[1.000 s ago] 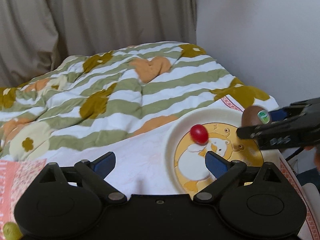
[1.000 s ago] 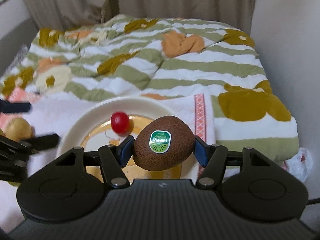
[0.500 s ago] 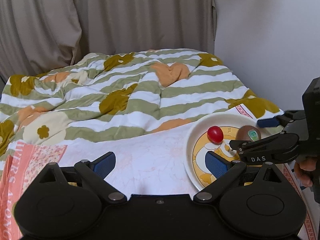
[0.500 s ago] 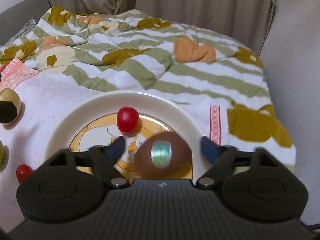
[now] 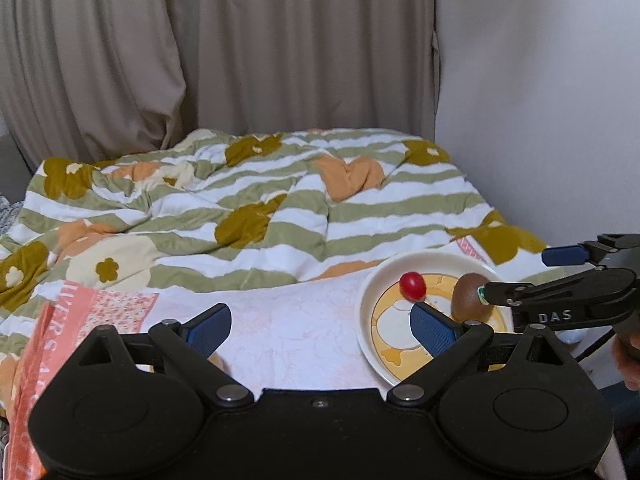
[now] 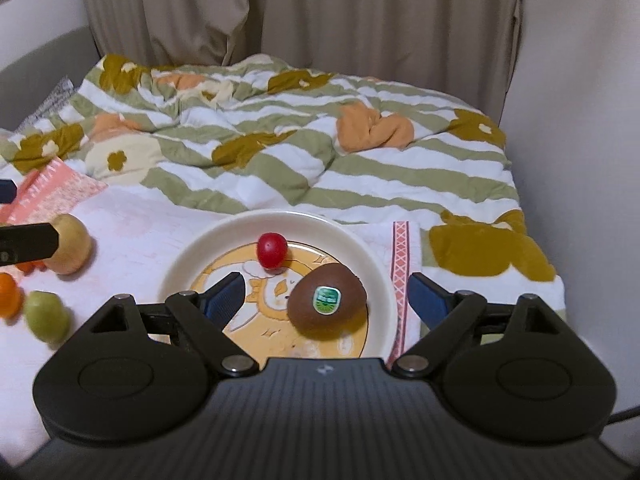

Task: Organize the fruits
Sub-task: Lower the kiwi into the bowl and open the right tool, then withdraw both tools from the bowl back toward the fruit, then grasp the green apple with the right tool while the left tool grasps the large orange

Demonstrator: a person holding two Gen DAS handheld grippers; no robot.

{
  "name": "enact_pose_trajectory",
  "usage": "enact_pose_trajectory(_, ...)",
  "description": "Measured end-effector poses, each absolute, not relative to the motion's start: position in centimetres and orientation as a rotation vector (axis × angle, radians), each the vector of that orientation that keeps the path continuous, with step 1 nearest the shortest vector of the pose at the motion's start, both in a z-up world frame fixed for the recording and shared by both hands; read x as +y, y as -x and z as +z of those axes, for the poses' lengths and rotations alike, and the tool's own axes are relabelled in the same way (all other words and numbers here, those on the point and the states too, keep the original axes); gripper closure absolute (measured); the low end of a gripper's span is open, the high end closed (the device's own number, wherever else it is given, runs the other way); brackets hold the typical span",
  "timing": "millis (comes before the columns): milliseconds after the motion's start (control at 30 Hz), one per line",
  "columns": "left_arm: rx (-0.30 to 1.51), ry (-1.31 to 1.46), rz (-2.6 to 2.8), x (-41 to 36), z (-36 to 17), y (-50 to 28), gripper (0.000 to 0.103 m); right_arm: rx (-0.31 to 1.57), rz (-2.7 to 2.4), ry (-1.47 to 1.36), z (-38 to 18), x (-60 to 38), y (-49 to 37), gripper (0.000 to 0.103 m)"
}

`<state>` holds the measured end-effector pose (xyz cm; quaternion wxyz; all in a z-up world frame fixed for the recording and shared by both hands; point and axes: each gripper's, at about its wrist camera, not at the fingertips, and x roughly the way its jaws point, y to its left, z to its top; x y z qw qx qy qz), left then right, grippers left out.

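Right now my right tool stands with its blue pads wide apart and nothing clamped; the kiwi, green sticker up, lies on the duck-print plate between and just beyond them. A cherry tomato sits on the plate farther back, apart from the kiwi. My left tool is also spread wide and empty above the white cloth on the bed. Left of the plate lie a yellowish fruit, a green fruit and an orange one. The striped floral duvet covers the far side.
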<state>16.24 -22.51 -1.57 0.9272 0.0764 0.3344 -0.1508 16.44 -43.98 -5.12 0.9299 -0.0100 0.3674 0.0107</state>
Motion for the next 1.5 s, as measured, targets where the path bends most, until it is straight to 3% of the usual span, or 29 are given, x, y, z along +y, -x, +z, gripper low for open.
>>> enact_pose_trajectory(600,0.574,-0.048,-0.143,-13.8,3.8,-4.2,0.003,0.705,0.077,-0.045,1.7,-38.4,-5.5,0.000)
enact_pose_trajectory(933,0.622,-0.060,-0.111,-5.7,1.7,-3.8,0.003,0.716,0.021,-0.073,0.9,-31.1,-4.1,0.000)
enact_pose_trajectory(1500,0.719,-0.139,-0.178,5.0,-5.7,-8.9,0.003,0.770,-0.101,-0.081,-5.4,-20.7,-6.4,0.000)
